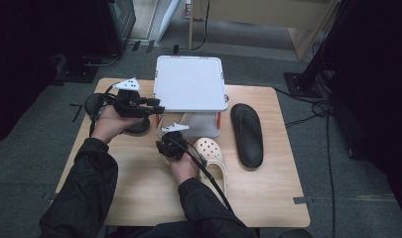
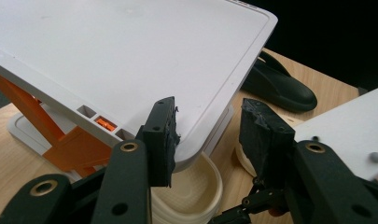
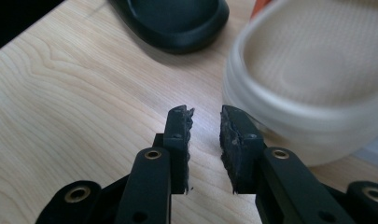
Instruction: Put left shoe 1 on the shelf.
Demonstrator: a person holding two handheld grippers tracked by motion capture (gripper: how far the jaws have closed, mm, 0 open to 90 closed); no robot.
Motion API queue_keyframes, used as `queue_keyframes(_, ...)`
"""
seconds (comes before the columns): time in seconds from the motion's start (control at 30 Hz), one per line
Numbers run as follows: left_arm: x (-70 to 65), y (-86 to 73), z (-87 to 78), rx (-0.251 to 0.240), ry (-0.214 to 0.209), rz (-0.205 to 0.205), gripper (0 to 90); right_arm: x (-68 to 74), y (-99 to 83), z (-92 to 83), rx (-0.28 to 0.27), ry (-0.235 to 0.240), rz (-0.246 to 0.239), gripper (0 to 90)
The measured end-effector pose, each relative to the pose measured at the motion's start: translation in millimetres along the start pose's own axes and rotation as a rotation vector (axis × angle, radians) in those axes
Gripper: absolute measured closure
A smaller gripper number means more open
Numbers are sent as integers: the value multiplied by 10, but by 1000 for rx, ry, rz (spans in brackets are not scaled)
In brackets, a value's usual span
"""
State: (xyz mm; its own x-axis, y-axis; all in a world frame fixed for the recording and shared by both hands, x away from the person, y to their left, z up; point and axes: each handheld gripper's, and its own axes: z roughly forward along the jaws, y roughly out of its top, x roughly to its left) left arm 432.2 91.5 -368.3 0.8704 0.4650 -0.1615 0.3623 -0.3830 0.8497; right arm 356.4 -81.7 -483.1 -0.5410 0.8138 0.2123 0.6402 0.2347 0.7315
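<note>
My right gripper (image 3: 204, 116), jaws slightly apart and empty, hangs beside the cream perforated foam clog (image 3: 312, 84); it looks light and squashy, so I'd pinch its heel rim.

The lifted white lid (image 1: 190, 83) hides the box beneath; cream clog (image 3: 312, 79) blurred.

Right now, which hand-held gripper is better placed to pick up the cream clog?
Right. The right hand-held gripper sits beside the cream clog, jaws empty and slightly apart. The left hand-held gripper is at the white box lid.
</note>
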Motion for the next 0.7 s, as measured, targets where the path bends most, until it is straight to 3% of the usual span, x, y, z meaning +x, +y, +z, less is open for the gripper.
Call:
queue_keyframes(0.17,-8,3,0,3,5,3,566,36,44,-117,-40,9,-8,705)
queue_keyframes(0.7,-12,5,0,5,8,4,562,145,16,-506,-9,106,-65,568)
